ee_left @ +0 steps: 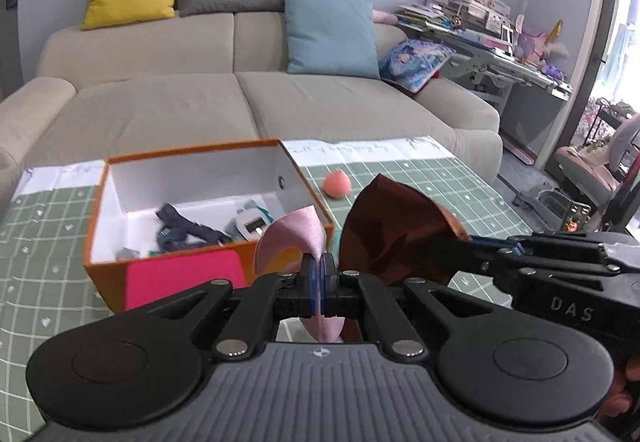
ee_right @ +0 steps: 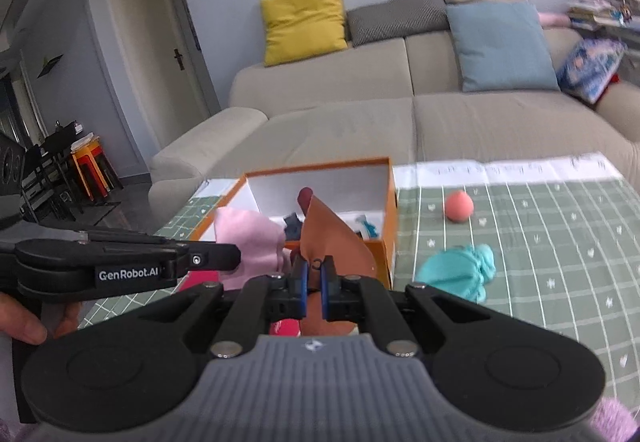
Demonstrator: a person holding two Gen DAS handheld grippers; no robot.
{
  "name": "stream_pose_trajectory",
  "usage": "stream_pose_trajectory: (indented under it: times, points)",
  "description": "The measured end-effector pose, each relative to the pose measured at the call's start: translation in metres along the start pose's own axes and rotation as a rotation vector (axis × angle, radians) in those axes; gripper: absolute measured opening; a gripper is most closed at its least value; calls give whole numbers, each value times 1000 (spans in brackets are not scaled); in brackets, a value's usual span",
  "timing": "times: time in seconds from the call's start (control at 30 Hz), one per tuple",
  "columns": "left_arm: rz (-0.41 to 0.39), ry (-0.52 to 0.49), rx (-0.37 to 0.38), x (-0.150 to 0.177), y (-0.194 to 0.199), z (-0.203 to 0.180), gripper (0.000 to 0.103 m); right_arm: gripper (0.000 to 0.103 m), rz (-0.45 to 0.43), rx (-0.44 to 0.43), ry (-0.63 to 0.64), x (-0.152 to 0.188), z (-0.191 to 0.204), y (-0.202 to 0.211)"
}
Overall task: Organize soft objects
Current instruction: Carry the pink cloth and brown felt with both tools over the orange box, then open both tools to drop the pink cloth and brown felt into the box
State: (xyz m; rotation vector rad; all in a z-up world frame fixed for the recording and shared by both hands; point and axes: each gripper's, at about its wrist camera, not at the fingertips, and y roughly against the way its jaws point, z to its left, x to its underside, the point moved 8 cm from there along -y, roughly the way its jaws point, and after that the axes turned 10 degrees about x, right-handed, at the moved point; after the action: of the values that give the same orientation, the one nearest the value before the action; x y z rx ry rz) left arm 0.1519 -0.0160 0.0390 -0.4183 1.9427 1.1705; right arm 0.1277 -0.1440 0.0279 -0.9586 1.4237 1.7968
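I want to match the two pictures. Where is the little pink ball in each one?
Left wrist view: pink ball lies on the green mat, right of the orange box.
Right wrist view: pink ball lies on the mat, right of the box.
Shared landmark: the orange box.

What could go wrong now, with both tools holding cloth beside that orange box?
The left tool pinches only an edge of the pink cloth, so it might slip out. The right tool grips the brown cloth close alongside; the two could tangle. Either cloth might catch on the orange box rim.
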Motion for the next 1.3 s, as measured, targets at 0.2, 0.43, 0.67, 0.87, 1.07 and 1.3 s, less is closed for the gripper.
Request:
stream_pose_trajectory:
  times: [0.2,0.43,0.67,0.87,1.07,1.3]
  points:
    - [-38,-16,-30,-22,7,23,1,3,-53,-8,35,-29,17,-8]
    - [-64,-61,-79,-53,4,49,1,3,-117,-11,73,-71,33,-34]
    - [-73,-84,-141,-76,-11,82,1,3,-173,-26,92,-110,52,-73]
    - [-37,-73,-179,-83,-37,115,1,3,-184,-1,160,-126,70,-121]
    - [79,-33,-178,-59,-78,146,1,3,-45,82,245,-94,68,-191]
    - [193,57,-173,-25,-107,175,2,5,135,87,272,-54,59,-241]
